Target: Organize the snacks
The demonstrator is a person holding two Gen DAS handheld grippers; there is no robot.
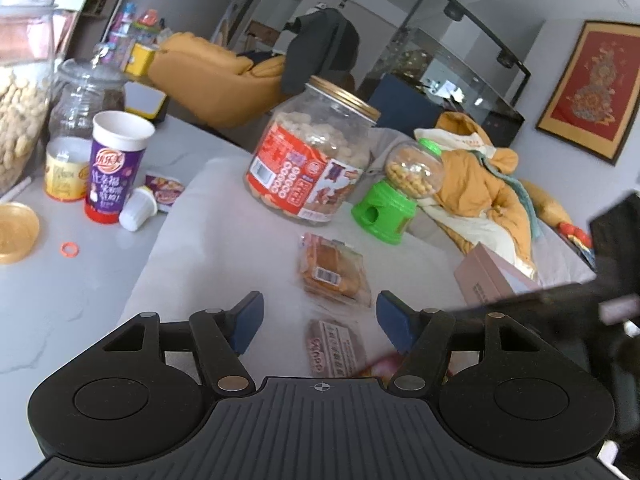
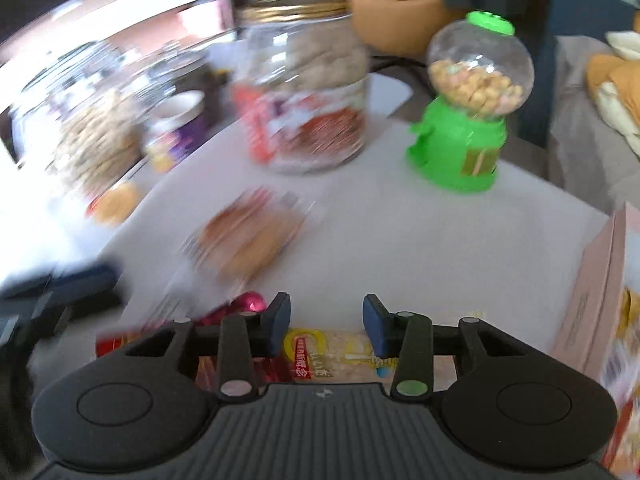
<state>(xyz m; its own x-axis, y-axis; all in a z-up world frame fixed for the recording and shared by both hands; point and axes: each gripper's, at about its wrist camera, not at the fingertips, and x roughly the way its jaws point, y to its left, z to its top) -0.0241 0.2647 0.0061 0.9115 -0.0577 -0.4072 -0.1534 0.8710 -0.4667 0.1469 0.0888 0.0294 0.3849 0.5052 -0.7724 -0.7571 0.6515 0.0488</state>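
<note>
Little can be read with certainty — the purple cup (image 1: 114, 168), at about ten o'clock in the left wrist view, carries white Chinese characters under a round logo, too small to make out. The wrapped cake (image 1: 332, 274) at centre shows a barcode label, its digits illegible. In the right wrist view the packet (image 2: 320, 354) at six o'clock bears a large yellow "C" — everything else blurs.

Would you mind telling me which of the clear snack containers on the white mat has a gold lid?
The large jar with the red label; its screw lid is gold. The gumball-style dispenser beside it has a green cap and base.
</note>
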